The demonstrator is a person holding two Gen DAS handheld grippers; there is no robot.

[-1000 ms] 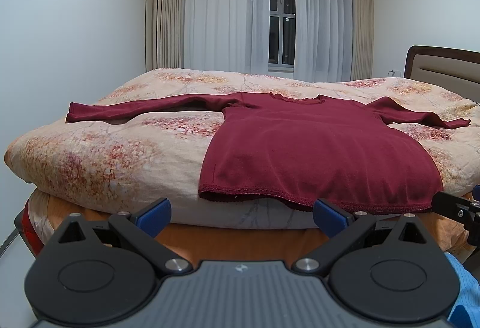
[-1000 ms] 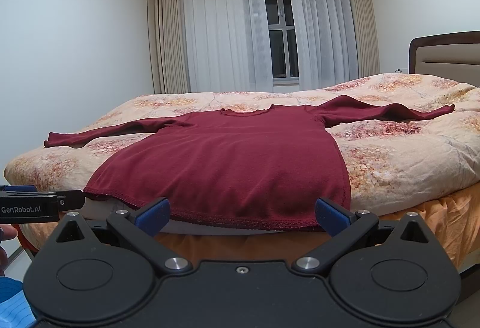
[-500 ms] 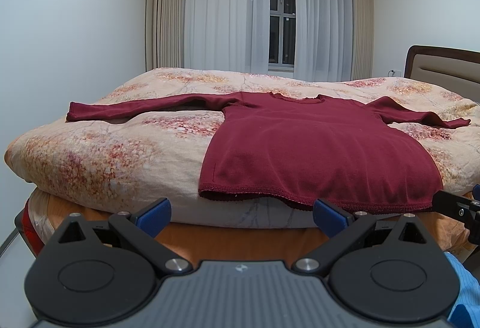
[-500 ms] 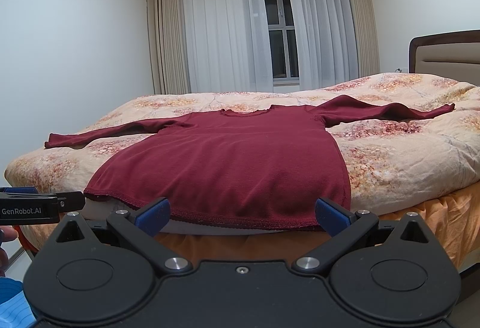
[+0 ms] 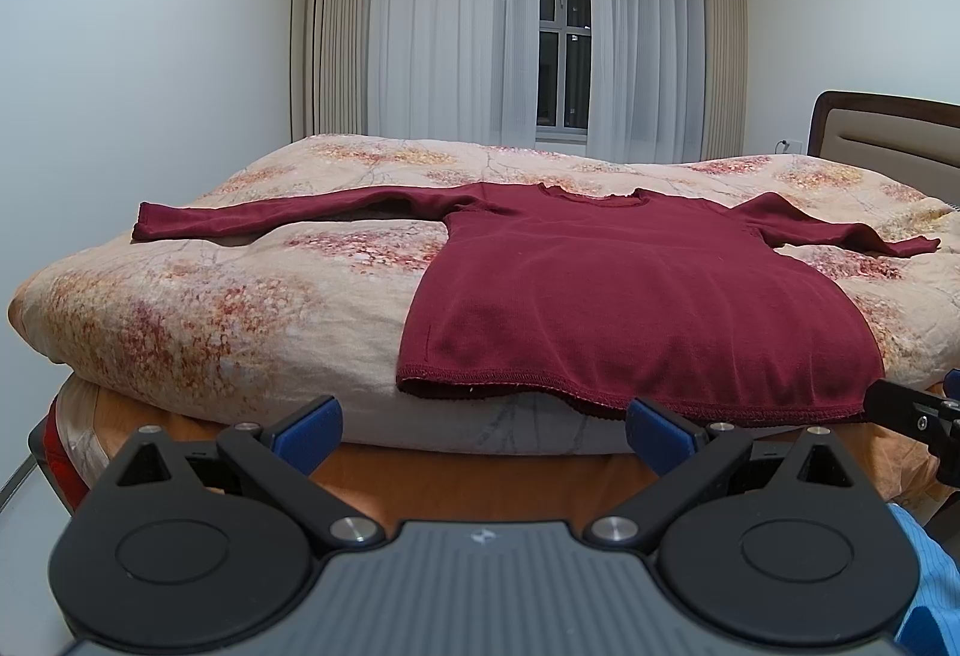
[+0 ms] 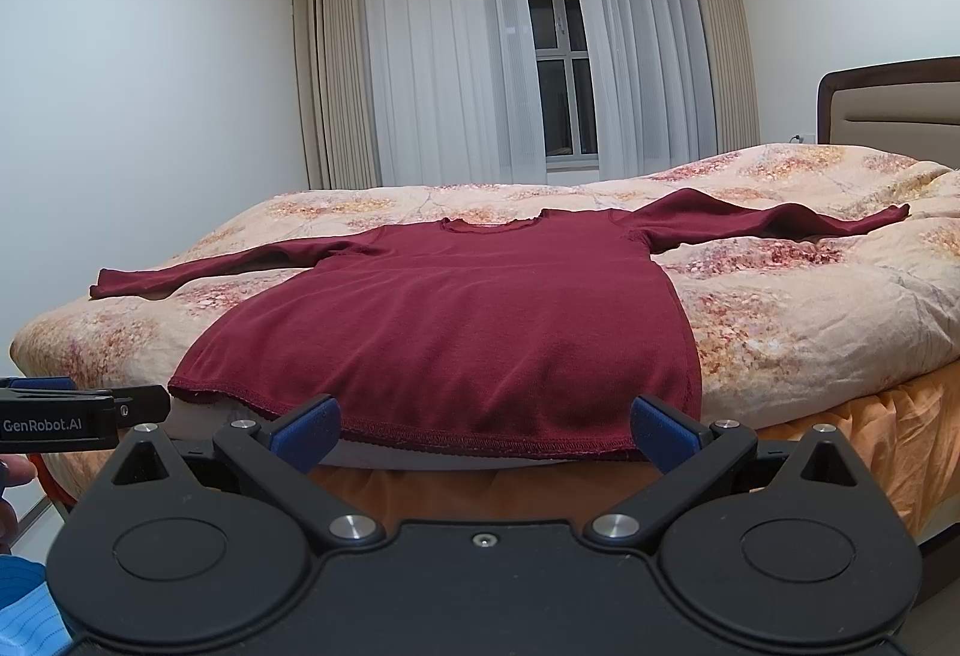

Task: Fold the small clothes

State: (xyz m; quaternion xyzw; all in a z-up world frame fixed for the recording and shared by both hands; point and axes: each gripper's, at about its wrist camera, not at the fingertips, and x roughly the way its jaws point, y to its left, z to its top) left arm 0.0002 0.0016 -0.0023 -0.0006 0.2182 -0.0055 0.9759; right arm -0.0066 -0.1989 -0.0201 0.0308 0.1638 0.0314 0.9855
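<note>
A dark red long-sleeved top lies flat on the bed, sleeves spread to both sides, hem hanging over the near edge; it also shows in the right wrist view. My left gripper is open and empty, just short of the hem's left half. My right gripper is open and empty, just short of the hem's right half. Each gripper shows at the edge of the other's view: the right one and the left one.
The bed carries a floral orange quilt over an orange sheet. A padded headboard stands at the right. Curtains and a window are behind the bed. White walls are on both sides.
</note>
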